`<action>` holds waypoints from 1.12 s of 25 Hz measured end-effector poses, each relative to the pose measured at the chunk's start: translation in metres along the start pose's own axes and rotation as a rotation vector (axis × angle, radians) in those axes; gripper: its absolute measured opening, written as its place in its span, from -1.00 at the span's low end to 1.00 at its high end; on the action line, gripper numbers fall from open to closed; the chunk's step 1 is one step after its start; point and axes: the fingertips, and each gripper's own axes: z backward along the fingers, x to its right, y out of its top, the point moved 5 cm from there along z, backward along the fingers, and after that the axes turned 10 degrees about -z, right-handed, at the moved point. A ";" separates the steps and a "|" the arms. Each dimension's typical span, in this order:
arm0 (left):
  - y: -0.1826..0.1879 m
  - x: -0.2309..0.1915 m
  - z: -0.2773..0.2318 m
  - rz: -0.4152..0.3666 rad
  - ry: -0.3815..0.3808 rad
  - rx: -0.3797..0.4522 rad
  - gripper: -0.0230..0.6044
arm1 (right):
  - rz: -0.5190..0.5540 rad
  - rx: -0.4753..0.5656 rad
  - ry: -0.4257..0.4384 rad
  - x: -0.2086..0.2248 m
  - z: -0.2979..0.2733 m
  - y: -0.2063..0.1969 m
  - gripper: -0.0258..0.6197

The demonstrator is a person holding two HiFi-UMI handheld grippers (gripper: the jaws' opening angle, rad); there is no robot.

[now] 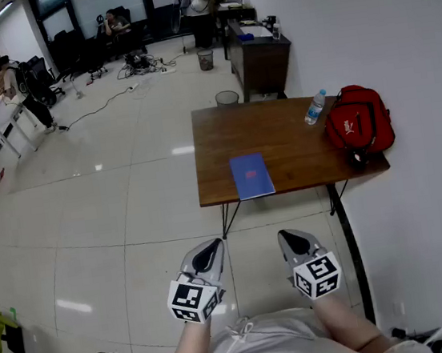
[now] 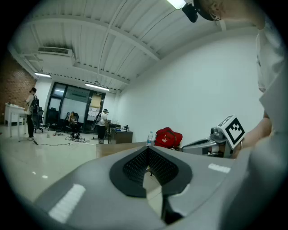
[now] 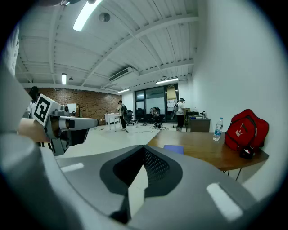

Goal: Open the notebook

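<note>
Jaws together, left gripper [image 1: 212,247] beside right gripper [image 1: 290,237]

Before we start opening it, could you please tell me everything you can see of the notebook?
The notebook is a thin blue book with a small reddish mark on its cover. It is closed and lies flat on the brown wooden table, at its near edge, slightly askew. Only the table touches it.
</note>
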 end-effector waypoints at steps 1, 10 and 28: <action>-0.002 -0.003 0.002 0.006 -0.006 -0.006 -0.91 | -0.004 -0.002 -0.004 -0.002 -0.003 -0.001 -0.90; -0.025 -0.033 0.014 0.058 0.014 -0.025 -0.91 | -0.017 -0.056 -0.012 -0.014 -0.024 -0.013 -0.90; -0.071 -0.091 -0.120 0.125 0.026 -0.144 -0.91 | -0.086 -0.187 -0.047 0.103 -0.140 -0.023 -0.90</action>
